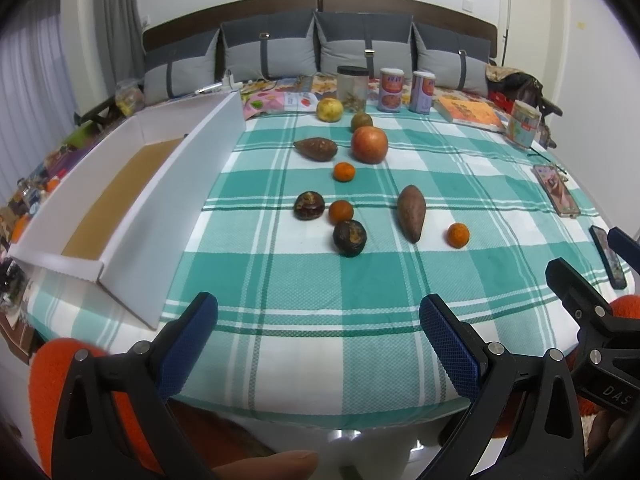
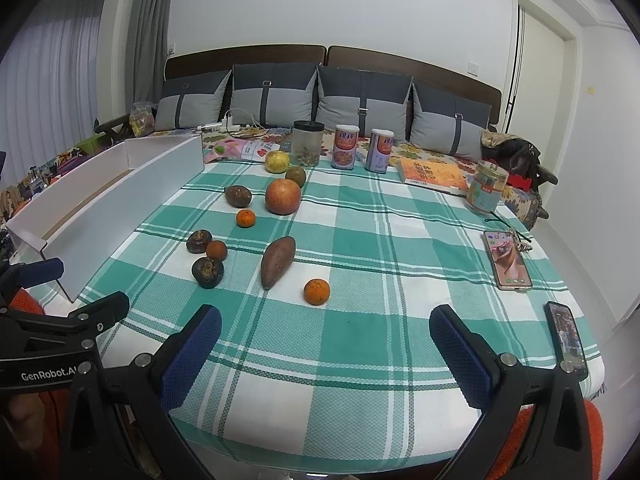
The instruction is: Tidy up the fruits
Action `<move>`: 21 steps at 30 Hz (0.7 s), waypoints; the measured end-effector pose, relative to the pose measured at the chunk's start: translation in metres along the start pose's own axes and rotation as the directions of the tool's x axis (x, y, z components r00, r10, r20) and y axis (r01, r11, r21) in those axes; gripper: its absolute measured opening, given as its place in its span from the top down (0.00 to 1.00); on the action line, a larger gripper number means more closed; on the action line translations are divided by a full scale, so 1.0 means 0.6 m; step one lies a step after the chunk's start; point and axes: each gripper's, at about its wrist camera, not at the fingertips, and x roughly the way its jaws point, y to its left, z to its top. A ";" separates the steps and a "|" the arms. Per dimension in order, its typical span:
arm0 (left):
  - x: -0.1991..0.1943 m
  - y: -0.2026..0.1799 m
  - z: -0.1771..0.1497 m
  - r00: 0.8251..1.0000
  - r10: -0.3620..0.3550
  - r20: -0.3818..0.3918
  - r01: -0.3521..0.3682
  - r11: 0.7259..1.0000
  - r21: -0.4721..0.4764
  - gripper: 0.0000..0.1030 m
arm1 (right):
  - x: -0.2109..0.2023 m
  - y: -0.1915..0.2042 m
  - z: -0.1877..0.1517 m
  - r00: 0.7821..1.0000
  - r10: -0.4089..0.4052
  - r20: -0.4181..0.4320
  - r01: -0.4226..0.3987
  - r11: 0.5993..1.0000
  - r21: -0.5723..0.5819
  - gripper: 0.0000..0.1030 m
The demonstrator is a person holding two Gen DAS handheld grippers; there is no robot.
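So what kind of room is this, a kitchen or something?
More likely a bedroom at home: the fruit lies on a checked cloth spread over what looks like a bed, with a padded headboard and cushions behind.

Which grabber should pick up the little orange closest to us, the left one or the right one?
Probably the right gripper. It is open, and the nearest orange sits almost straight ahead of it. For the left gripper, also open, that orange lies off to the right, past the sweet potato.
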 end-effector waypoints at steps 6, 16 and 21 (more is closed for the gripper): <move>0.000 0.000 0.000 1.000 0.001 0.001 -0.001 1.000 -0.002 0.01 | 0.000 0.001 -0.001 1.000 0.001 0.000 -0.001 1.000 -0.001 0.00; -0.002 -0.002 0.000 1.000 0.000 0.003 0.000 1.000 -0.001 0.01 | 0.000 0.003 -0.002 1.000 0.005 0.005 -0.005 1.000 -0.002 0.00; -0.005 -0.003 0.001 1.000 -0.002 0.003 0.002 1.000 0.001 0.01 | 0.001 -0.002 -0.002 1.000 0.006 0.006 -0.006 1.000 0.006 0.00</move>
